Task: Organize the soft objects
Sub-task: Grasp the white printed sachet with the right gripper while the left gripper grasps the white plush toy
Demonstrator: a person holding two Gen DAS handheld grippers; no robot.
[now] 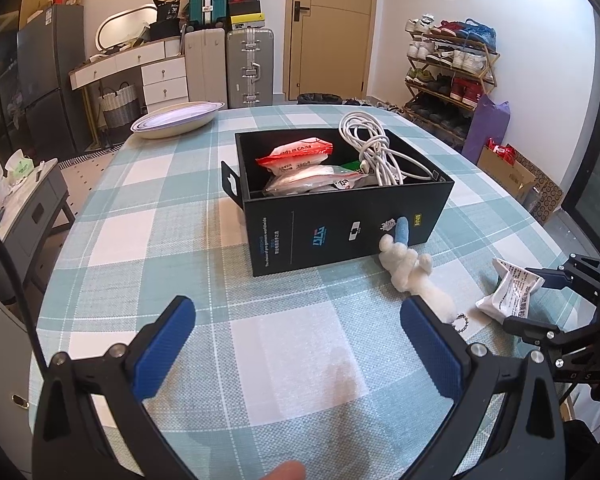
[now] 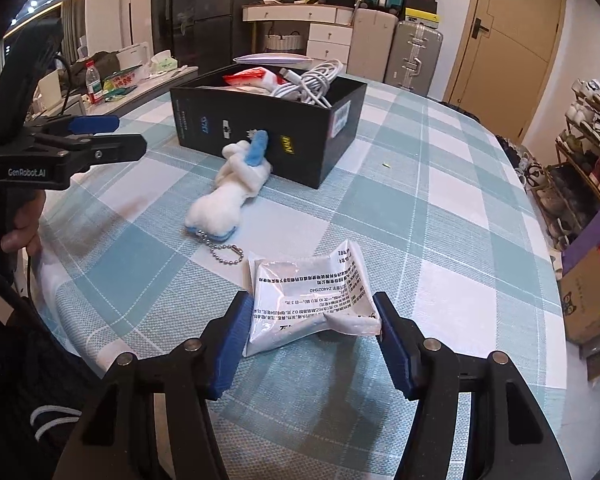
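A black box [image 1: 340,224] [image 2: 236,124] stands on the checked tablecloth and holds red-and-clear packets [image 1: 296,156] and a coiled white cable [image 1: 372,148]. A white and blue plush toy [image 1: 412,272] [image 2: 236,184] with a ball chain [image 2: 224,250] lies against the box's front. A white soft packet [image 2: 312,300] [image 1: 508,292] lies on the cloth between the pads of my right gripper [image 2: 312,320], which touch its sides. My left gripper [image 1: 296,344] is open and empty above bare cloth, just left of the toy.
A stack of white plates [image 1: 176,120] sits at the table's far left. A low side table [image 1: 20,200] with tissues stands left of the table, a shoe rack [image 1: 448,76] and cardboard boxes [image 1: 512,176] to the right. Suitcases [image 1: 228,64] stand by the door.
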